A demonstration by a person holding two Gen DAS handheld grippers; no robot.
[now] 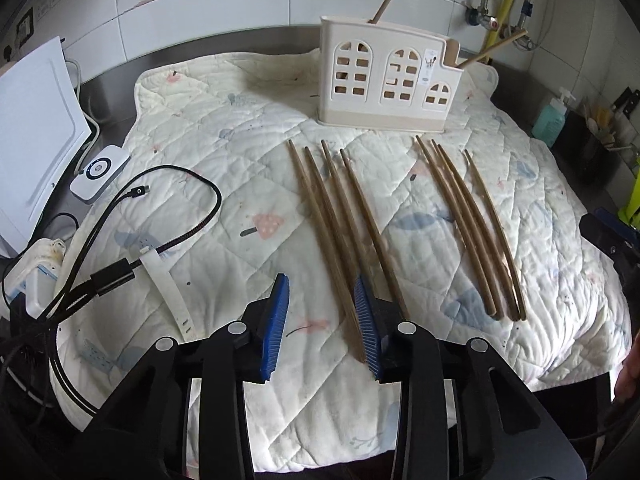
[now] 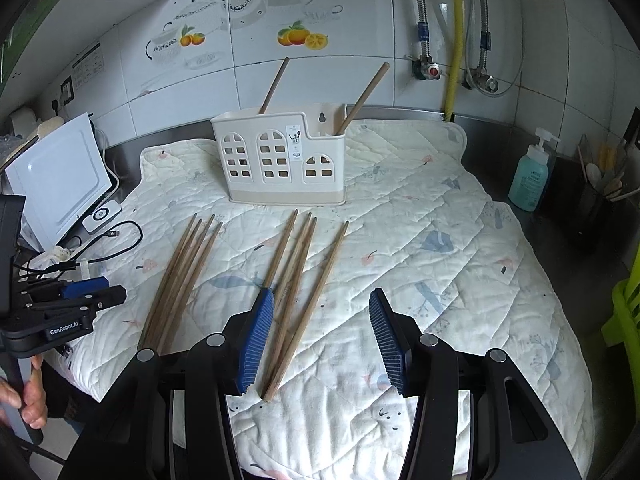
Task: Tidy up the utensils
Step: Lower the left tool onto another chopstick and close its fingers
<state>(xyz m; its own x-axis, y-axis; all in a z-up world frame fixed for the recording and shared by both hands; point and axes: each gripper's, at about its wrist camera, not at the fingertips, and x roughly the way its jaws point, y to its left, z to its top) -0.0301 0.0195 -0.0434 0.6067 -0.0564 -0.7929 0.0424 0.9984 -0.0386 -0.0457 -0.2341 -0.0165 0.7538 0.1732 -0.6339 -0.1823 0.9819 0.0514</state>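
Black braided cables point(image 1: 120, 248) sprawl over the left edge of the quilted white mat point(image 1: 248, 128), near a small white puck-shaped device point(image 1: 100, 172); a hasty sweep on that side could snag them and tug the mat. Next comes the left gripper point(image 1: 324, 320), its blue ribbed pads spread apart and holding nothing, low over the near ends of the left bundle of four brown wooden chopsticks point(image 1: 340, 216). Those sticks lie almost touching, so closing here would likely pinch two at once or roll a neighbour aside. Behind stands the cream plastic holder with arched window cut-outs point(image 2: 280, 160), upright, one chopstick already leaning in each end compartment. It looks light, so a stick pushed in at a slant could tip or slide it on the soft cloth. Further right, the right bundle of four brown wooden chopsticks point(image 2: 304, 280) lies fanned, and the right gripper point(image 2: 320, 336) hangs wide open above its near ends, gripping nothing. A teal soap bottle point(image 2: 530, 178) stands well apart, off the mat.
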